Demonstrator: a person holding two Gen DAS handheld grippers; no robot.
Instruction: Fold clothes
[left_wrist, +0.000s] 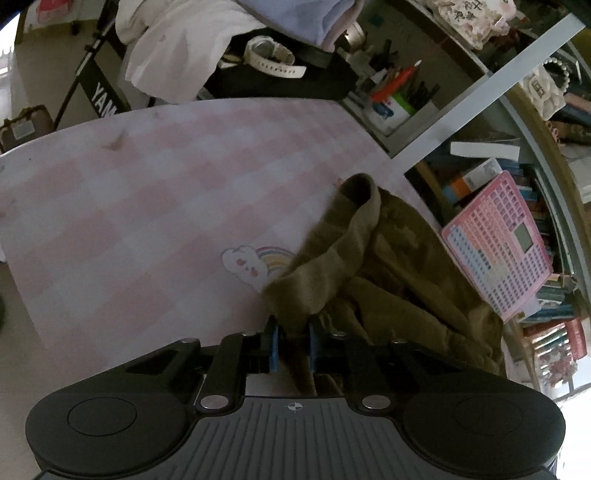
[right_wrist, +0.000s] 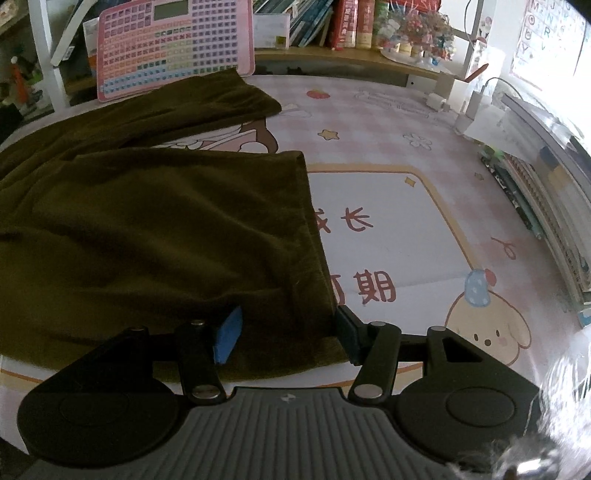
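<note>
Jaws clamp trousers (left_wrist: 369, 258); pink board (right_wrist: 177, 46) beside.

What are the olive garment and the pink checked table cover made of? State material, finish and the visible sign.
Olive garment: soft knit or fleece-like fabric, matte; it drapes in limp folds and shows a fuzzy nap. Table cover: probably a printed vinyl or plastic mat, smooth with slight sheen; it lies flat and carries crisp cartoon prints.

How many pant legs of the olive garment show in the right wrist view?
2. One leg lies farther back near the pink board; the other leg lies nearer, its hem corner between the open right hand-held gripper fingers.
</note>
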